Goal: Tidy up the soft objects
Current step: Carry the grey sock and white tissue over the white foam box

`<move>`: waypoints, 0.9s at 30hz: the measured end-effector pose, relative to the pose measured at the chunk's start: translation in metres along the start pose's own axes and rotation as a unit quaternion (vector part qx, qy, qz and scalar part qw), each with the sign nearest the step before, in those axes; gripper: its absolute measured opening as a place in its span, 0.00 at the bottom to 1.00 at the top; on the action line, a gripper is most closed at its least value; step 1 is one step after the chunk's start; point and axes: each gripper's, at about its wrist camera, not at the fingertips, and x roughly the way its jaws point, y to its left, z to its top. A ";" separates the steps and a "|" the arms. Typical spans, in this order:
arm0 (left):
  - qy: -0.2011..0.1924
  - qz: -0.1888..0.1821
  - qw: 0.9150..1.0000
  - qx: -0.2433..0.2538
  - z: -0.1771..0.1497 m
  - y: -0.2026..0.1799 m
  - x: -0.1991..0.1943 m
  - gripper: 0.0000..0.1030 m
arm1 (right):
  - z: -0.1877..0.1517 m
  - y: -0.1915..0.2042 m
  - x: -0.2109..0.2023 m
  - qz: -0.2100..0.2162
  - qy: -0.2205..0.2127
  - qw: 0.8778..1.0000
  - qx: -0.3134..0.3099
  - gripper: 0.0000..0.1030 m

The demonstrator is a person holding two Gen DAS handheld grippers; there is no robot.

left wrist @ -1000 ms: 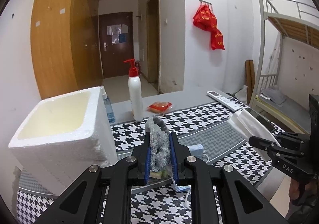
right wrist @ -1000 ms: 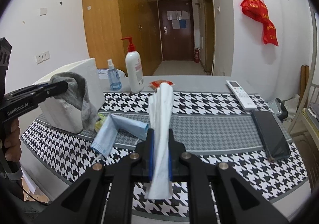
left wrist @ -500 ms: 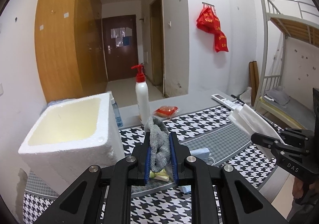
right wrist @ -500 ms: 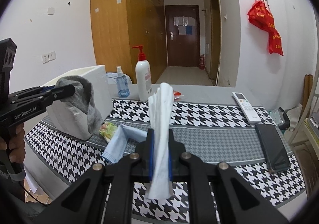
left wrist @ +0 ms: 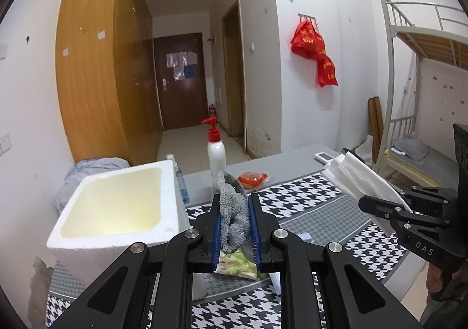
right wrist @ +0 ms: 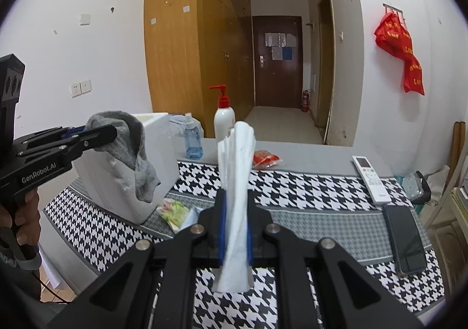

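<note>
Two grips loaded | left wrist: left gripper [left wrist: 235, 225] clamped on crumpled grey knit cloth [left wrist: 232, 212], long axis upright, held beside open white foam box [left wrist: 117, 212], likely for dropping in | right wrist: right gripper [right wrist: 235, 226] clamped mid-length on folded white tissue stack [right wrist: 237, 197], long axis vertical, clear above houndstooth table mat [right wrist: 307, 185]

A pump bottle [right wrist: 224, 121], spray bottle [right wrist: 193, 141], remote [right wrist: 371, 178] and phone [right wrist: 405, 239] sit apart.

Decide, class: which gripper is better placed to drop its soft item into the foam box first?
Left, probably. The left gripper holds the grey sock right beside the foam box; the right gripper, clamping white tissue, sits farther away.
</note>
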 end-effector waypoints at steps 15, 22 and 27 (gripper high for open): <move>-0.033 0.013 0.999 0.001 0.022 0.012 -0.012 0.18 | 0.023 0.012 -0.006 0.008 -0.029 0.999 -0.018 0.14; -0.049 0.022 0.999 0.007 0.033 0.014 -0.019 0.18 | 0.032 0.019 -0.007 0.014 -0.037 0.999 -0.025 0.14; -0.061 0.031 0.998 0.009 0.041 0.015 -0.022 0.18 | 0.037 0.023 -0.008 0.020 -0.046 0.998 -0.028 0.14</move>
